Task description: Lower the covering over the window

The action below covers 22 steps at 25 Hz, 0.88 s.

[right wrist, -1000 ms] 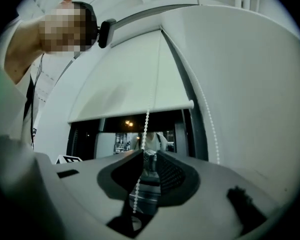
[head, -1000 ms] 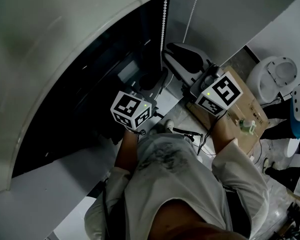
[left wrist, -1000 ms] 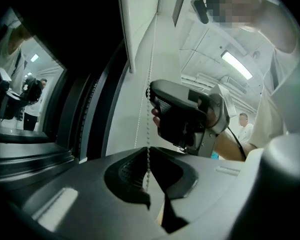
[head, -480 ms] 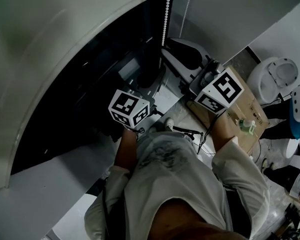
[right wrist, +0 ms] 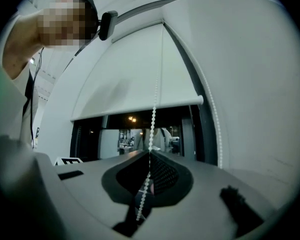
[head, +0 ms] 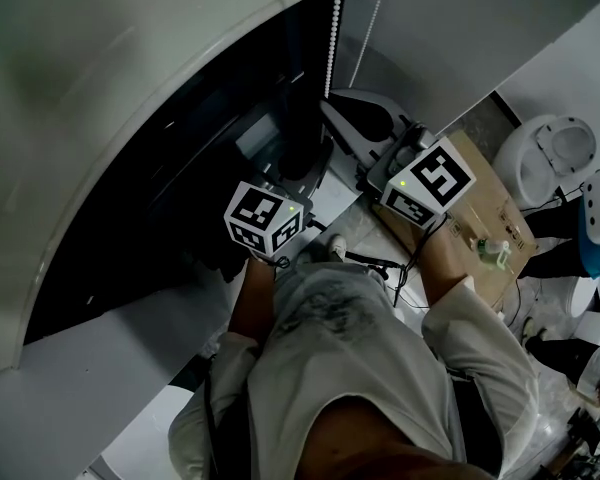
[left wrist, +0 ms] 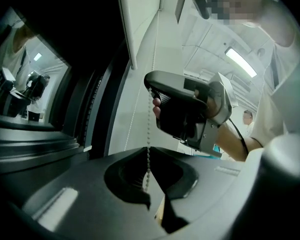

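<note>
A white roller blind (right wrist: 135,74) hangs part-way down a dark window (right wrist: 135,129), its bottom bar (right wrist: 140,109) above my jaws. A white bead chain (right wrist: 153,115) drops from the blind's right end. My right gripper (right wrist: 150,153) has just been closing and is now shut on that chain, which runs on down between the jaws. My left gripper (left wrist: 149,150) is shut on a strand of bead chain (left wrist: 149,129) too, lower down. The left gripper view looks up at the right gripper (left wrist: 187,109). In the head view both marker cubes sit below the chain (head: 332,38).
A second chain strand (right wrist: 215,119) hangs along the white wall at the right. On the floor to the right stand a cardboard box (head: 500,213) with a small bottle (head: 495,251) and white machines (head: 550,148). Black cables (head: 380,265) lie near the person's feet.
In the head view the right gripper has shifted slightly left and its jaws have drawn together around the chain. The left gripper has stayed in place.
</note>
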Each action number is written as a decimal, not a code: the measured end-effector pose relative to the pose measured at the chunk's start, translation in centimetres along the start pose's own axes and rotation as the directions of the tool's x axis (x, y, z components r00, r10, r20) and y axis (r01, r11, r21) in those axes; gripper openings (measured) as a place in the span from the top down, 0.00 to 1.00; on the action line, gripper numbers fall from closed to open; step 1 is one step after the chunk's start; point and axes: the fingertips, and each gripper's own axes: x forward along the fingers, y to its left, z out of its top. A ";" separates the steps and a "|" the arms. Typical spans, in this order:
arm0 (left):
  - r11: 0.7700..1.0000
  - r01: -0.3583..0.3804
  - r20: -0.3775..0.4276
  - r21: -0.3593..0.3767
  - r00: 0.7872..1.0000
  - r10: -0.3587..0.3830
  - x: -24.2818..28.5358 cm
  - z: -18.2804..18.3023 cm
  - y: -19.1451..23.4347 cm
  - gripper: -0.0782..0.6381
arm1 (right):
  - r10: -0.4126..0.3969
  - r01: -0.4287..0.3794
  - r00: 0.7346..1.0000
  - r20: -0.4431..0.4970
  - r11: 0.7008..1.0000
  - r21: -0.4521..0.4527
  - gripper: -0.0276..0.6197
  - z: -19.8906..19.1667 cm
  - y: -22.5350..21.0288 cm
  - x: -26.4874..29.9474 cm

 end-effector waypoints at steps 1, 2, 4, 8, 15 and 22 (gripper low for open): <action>1.000 0.000 -0.008 -0.007 1.000 -0.001 0.0 -0.5 0.0 0.87 | 0.000 0.000 1.000 -0.008 1.000 0.006 0.93 -0.5 0.0 -0.1; 1.000 0.001 -0.017 -0.012 1.000 -0.001 0.0 -1.0 0.0 0.87 | 0.000 0.000 1.000 -0.016 1.000 0.010 0.93 -1.0 0.0 -0.1; 1.000 -0.002 -0.037 -0.019 0.999 0.001 -0.2 -2.0 0.0 0.87 | 0.000 0.000 0.999 -0.036 1.000 0.015 0.93 -2.0 0.2 -0.2; 0.999 -0.009 -0.082 -0.043 0.997 0.006 -0.4 -4.4 0.2 0.87 | 0.002 0.001 0.997 -0.082 1.000 0.029 0.93 -4.3 0.6 -0.3; 0.997 -0.018 -0.135 -0.080 0.991 0.007 -0.6 -7.3 0.3 0.87 | -0.002 0.011 0.992 -0.126 0.997 0.071 0.93 -7.3 0.7 -0.6; 0.995 -0.045 -0.149 -0.089 0.988 0.031 -0.9 -8.8 0.2 0.86 | -0.012 0.024 0.989 -0.147 0.996 0.086 0.93 -8.8 1.1 -1.3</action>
